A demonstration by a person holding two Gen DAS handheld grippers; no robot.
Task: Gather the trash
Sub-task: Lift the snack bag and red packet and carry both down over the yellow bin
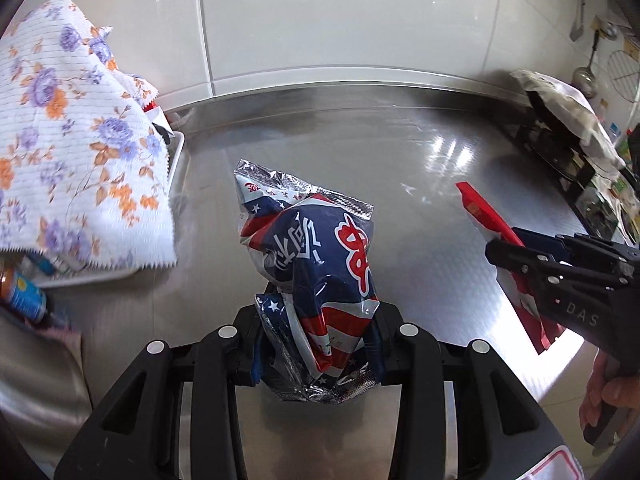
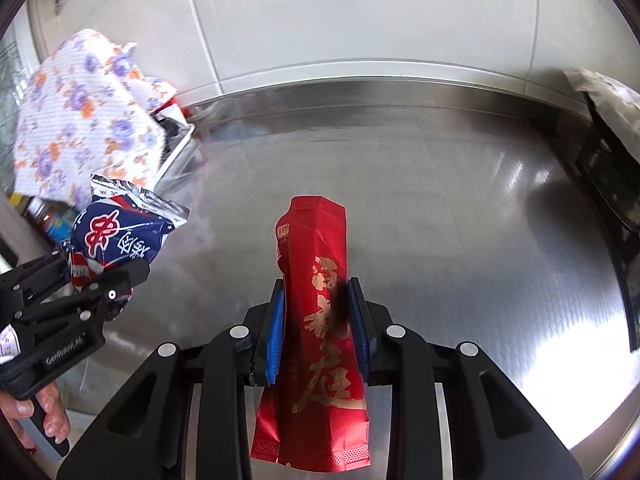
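My left gripper (image 1: 318, 344) is shut on a crumpled blue, red and white snack bag (image 1: 316, 264) and holds it above the steel counter (image 1: 360, 152). It also shows at the left of the right wrist view (image 2: 120, 240). My right gripper (image 2: 318, 320) is shut on a long red packet with gold lettering (image 2: 320, 320), held upright between the blue pads (image 2: 276, 332). In the left wrist view the right gripper (image 1: 520, 256) and its red packet (image 1: 484, 212) are at the right.
A floral cloth (image 1: 76, 144) covers a white tray (image 1: 176, 164) of items at the left. A black stand with a pale bag (image 1: 560, 120) sits at the right. White wall tiles (image 1: 340, 20) rise behind the counter.
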